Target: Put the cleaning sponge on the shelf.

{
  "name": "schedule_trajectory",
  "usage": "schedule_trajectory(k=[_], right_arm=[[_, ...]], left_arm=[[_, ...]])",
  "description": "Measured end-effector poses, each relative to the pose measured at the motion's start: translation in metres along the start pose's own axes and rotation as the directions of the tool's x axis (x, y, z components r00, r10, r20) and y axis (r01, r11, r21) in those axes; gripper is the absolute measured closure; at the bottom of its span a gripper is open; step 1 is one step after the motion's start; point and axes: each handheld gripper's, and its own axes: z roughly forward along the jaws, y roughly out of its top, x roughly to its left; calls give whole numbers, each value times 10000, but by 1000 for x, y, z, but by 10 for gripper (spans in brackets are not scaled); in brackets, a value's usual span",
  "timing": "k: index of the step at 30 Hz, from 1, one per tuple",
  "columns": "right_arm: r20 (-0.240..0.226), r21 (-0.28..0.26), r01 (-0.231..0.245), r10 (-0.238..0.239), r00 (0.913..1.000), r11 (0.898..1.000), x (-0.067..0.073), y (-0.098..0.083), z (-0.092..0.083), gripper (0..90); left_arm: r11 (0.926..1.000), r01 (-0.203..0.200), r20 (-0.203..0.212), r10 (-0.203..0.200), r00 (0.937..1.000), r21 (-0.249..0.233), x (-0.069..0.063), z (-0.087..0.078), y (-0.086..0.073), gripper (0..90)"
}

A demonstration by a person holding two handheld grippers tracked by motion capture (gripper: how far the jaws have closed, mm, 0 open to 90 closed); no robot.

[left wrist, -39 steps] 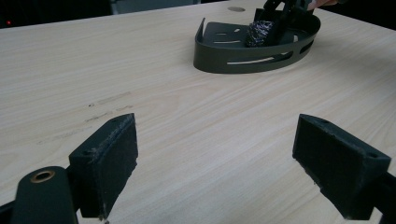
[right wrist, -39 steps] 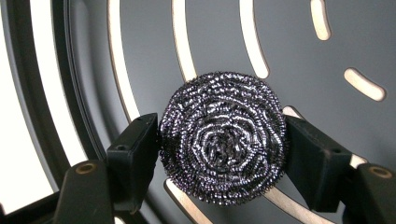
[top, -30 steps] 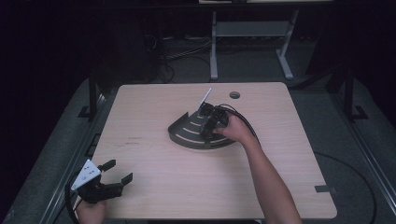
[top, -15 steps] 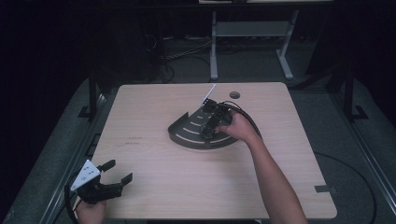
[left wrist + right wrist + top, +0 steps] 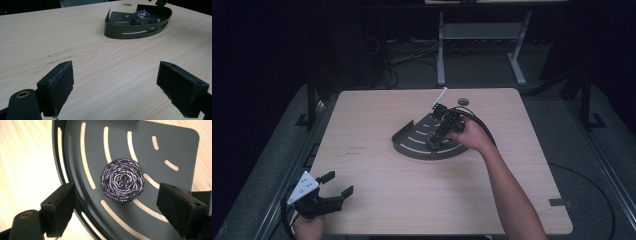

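1. The right gripper (image 5: 438, 131) hangs over the tray (image 5: 408, 142), jaws spread wide and holding nothing. Its own view looks straight down on the scourer (image 5: 122, 180), which sits between the two pads; this looks like an approach lined up from above.
2. The scourer lies on the tray's slotted floor, near its middle, loose and untouched.
3. The tray sits toward 12 o'clock of the table (image 5: 377, 200), its curved wall facing 7 o'clock.
4. The left gripper (image 5: 334, 191) waits at 7 o'clock near the table's edge, jaws released and empty, well apart from the tray, probably parked clear.
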Motion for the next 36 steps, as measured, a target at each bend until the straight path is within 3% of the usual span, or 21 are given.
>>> schedule_trajectory(k=[36], right_arm=[[25,-490,-193,195,9998,9986,5,-43,-27,145]], left_arm=[[9999,-93,16,93,10000,76,-3,2,0,133]])
